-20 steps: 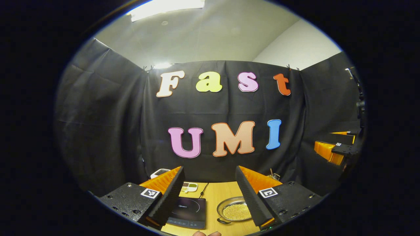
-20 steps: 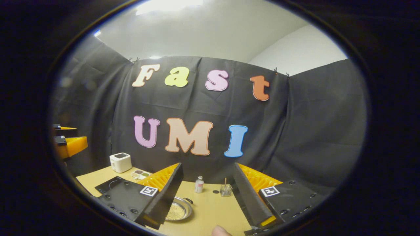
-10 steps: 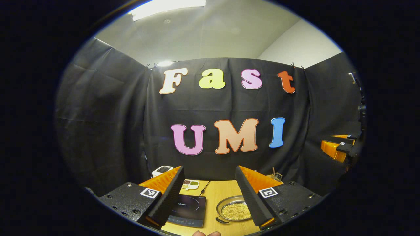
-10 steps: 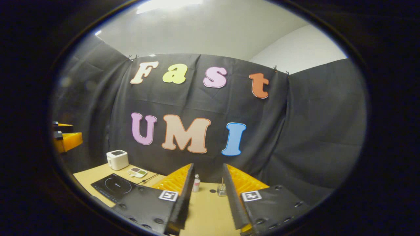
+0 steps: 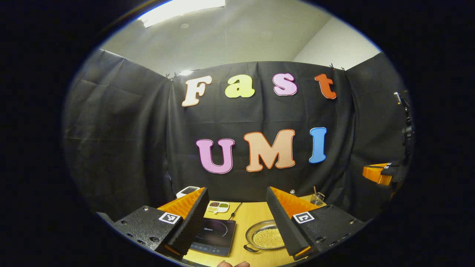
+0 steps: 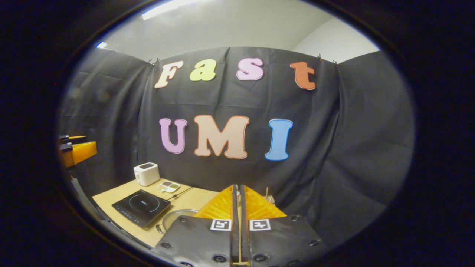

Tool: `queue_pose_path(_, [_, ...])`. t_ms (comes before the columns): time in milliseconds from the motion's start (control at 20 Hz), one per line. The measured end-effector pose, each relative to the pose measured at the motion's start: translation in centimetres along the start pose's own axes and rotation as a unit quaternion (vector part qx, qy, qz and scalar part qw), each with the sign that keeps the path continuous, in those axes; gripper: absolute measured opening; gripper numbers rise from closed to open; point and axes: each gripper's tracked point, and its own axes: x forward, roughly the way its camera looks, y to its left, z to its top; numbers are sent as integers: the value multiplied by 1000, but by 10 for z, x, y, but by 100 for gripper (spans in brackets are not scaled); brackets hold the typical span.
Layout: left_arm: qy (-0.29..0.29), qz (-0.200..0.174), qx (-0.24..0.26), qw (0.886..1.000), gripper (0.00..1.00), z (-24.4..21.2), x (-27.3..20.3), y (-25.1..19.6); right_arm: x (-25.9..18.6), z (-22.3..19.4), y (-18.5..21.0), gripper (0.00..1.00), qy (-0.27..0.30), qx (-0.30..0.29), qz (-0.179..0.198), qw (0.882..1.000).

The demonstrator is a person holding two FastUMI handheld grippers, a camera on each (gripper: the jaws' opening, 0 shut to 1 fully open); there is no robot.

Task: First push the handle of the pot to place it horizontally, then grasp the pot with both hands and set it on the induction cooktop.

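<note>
A shallow steel pot (image 5: 264, 236) holding small yellow beads sits on the wooden table, one dark handle (image 5: 249, 249) pointing toward me. To its left lies the black induction cooktop (image 5: 215, 236). My left gripper (image 5: 236, 202) hovers above and in front of both, open and holding nothing. In the right gripper view, my right gripper (image 6: 237, 191) is shut with nothing between its fingers; the pot's rim (image 6: 174, 218) peeks out at its left, beside the induction cooktop (image 6: 141, 206). The left gripper (image 6: 76, 152) appears at that view's far left, and the right gripper (image 5: 378, 172) at the left gripper view's far right.
A white appliance (image 6: 146, 173) and a small dish of compartments (image 6: 169, 186) stand behind the cooktop, whose cord (image 5: 233, 212) runs back. A glass with a stick (image 5: 316, 198) stands at the table's back right. Black cloth walls close the booth.
The right gripper's fingers have closed from wide open to shut. Both views have tilted down slightly, showing more of the table and cooktop.
</note>
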Motion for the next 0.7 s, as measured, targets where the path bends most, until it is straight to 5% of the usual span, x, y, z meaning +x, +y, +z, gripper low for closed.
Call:
queue_pose_path(400, [17,-10,-22,1000,92,-30,41,18,31,-21,23,5,23,-18,9,1000])
queue_pose_path(700, [26,-51,-28,998,95,-58,95,56,58,-56,64,7,77,-9,-21,997])
